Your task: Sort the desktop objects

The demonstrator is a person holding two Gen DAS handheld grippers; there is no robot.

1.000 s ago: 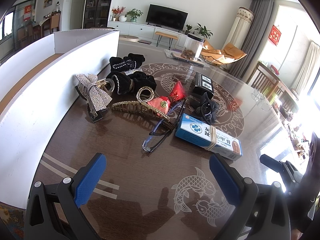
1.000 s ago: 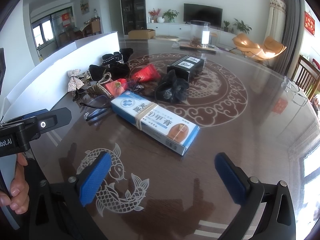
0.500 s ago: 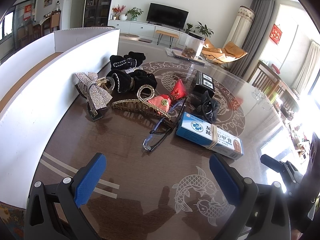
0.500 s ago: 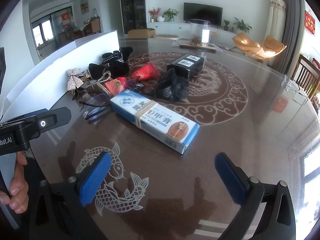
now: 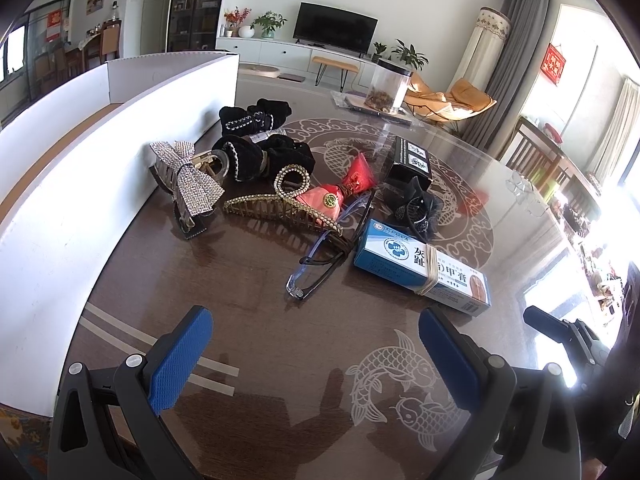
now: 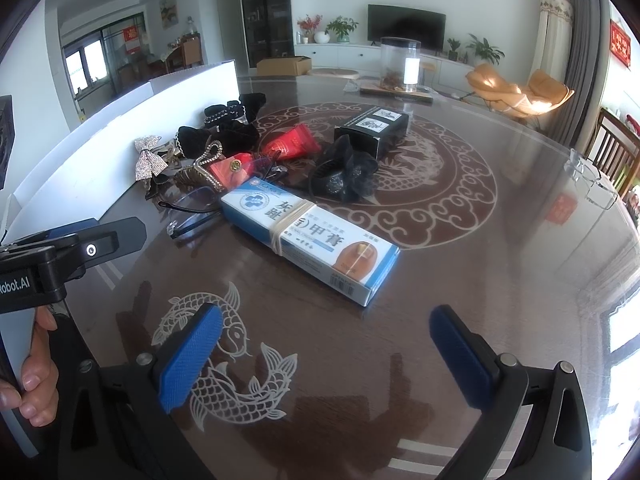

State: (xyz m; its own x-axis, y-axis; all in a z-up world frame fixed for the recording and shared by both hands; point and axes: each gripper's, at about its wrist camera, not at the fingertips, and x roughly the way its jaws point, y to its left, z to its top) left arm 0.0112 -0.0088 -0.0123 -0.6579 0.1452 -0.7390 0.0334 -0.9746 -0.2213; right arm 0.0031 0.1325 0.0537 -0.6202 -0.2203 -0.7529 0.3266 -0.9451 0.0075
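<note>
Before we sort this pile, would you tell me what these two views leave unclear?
- Inside of the white box: its wall blocks both views.
- Small print on the blue carton: too small.
- Glasses: far lens hidden under the gold hair clip, left view.
- Black box: contents unseen.

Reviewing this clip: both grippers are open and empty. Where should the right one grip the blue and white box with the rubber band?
Judging from its pose, across the narrow width near the rubber band. The blue and white box lies flat, long and slim, its orange-printed end nearest the right gripper. Come down from above with one finger on each long side; the far end crowds the glasses.
</note>
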